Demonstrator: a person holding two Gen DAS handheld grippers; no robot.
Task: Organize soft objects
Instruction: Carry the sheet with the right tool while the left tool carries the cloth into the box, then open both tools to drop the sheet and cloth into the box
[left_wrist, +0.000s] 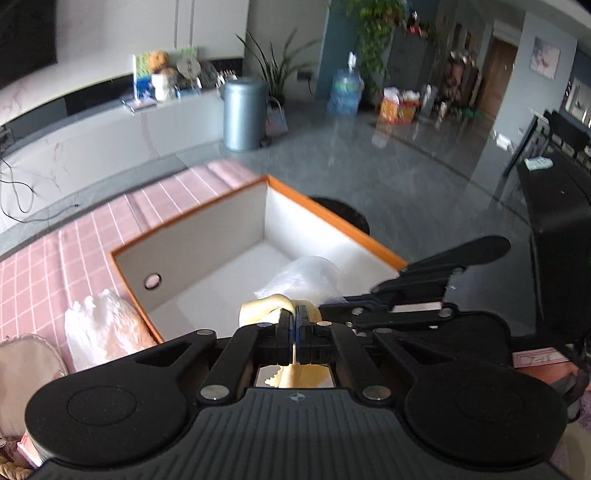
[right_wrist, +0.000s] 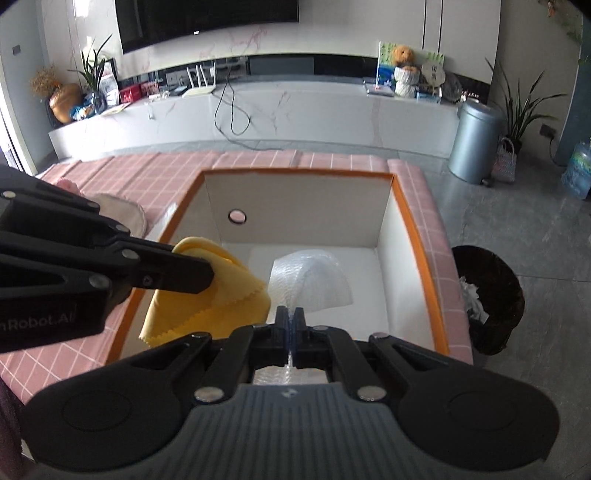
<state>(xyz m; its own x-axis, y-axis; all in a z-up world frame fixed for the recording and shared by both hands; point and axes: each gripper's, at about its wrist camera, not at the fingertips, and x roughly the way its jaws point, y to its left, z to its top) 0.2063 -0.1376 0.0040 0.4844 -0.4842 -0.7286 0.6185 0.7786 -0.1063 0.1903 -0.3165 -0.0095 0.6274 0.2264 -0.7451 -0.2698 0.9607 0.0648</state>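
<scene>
Where the pink checked cloth covers the table, sits an orange-rimmed white box, open-topped, one round hole in its far wall, its right side close to the table's right edge. Beyond, grey glossy floor, a white marble bench along the far wall under a dark screen, a grey bin and a leafy plant to the right, a dark basket on the floor just off the table's right edge. Plenty of bare box bottom around the load; cloth-covered table open to the left of the box. From the right wrist: right gripper pressed tight on a strip of bubble wrap, whose bulk rests on the box bottom; left gripper reaching in from the left, pinching a yellow cloth that hangs over the box's left rim. From the left wrist only: left gripper with jaws nearly together on the yellow cloth, a white crinkled bag and a pale pad on the table outside the box's left side, the bubble wrap inside, the right gripper alongside. Teddy bear on the bench clear from the right wrist, blurred from the left.
</scene>
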